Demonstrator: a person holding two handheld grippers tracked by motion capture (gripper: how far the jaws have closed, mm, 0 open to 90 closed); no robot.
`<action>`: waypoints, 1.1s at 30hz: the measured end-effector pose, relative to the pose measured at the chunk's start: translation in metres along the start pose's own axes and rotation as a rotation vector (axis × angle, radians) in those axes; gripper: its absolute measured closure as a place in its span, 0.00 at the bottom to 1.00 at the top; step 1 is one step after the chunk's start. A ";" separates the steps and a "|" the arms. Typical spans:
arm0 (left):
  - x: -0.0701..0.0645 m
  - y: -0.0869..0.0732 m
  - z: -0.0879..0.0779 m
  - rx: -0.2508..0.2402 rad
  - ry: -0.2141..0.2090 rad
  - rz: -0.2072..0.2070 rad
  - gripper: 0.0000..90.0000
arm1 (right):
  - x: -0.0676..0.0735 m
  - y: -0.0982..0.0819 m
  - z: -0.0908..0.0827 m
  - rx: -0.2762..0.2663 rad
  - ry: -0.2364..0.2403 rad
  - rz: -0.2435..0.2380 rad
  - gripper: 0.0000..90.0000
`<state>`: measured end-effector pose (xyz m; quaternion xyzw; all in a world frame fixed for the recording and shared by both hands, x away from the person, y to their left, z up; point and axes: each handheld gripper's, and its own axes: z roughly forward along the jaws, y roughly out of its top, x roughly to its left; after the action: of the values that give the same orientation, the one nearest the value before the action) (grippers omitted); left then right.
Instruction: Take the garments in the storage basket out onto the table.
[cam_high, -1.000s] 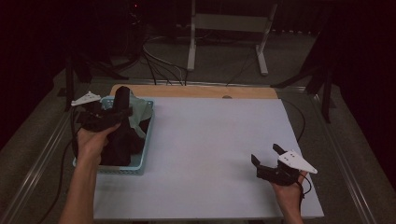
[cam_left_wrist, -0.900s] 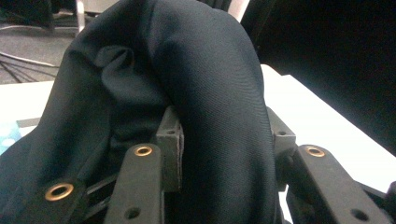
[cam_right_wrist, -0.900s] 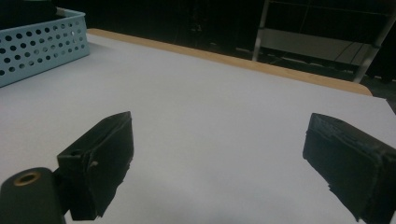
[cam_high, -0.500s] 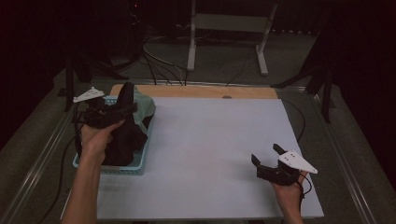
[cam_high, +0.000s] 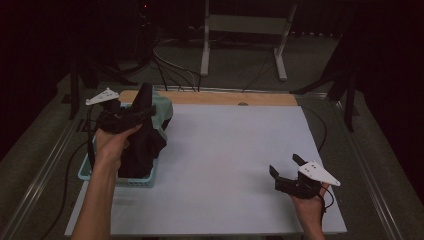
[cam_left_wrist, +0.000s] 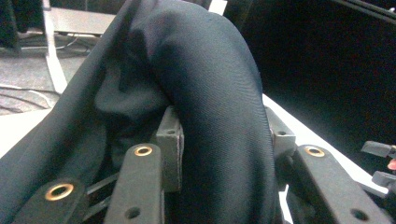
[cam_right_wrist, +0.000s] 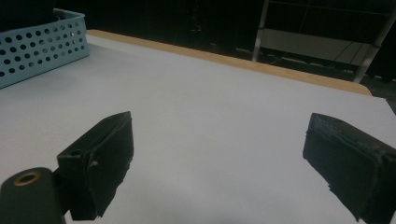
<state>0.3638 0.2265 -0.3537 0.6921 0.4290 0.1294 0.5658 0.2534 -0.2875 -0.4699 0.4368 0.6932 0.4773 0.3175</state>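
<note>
Your left gripper fingers pinch the black cloth, lifting it from the basket. Your right gripper fingers are open; next, carry the cloth over the tabletop.

Two claws, left and right, one blue basket, one black garment, one green cloth.

A perforated light-blue plastic basket sits at the left edge of the white worktop, with a dark navy cloth garment rising out of it. A pale green cloth lies behind the garment, at the basket's far end. The left tongs are above the basket, the right tongs far off near the worktop's front right corner.
</note>
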 end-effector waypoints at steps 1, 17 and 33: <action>-0.001 0.001 0.001 -0.002 -0.004 0.001 0.68 | 0.000 0.000 0.000 0.000 0.000 0.000 0.10; -0.019 0.010 0.019 -0.015 -0.064 0.013 0.68 | -0.001 0.000 0.000 0.000 0.000 -0.001 0.10; -0.037 0.015 0.039 -0.007 -0.114 0.037 0.68 | -0.001 0.000 0.000 -0.003 0.000 0.001 0.10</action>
<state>0.3745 0.1735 -0.3415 0.7041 0.3828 0.1020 0.5893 0.2543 -0.2887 -0.4699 0.4367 0.6923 0.4783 0.3180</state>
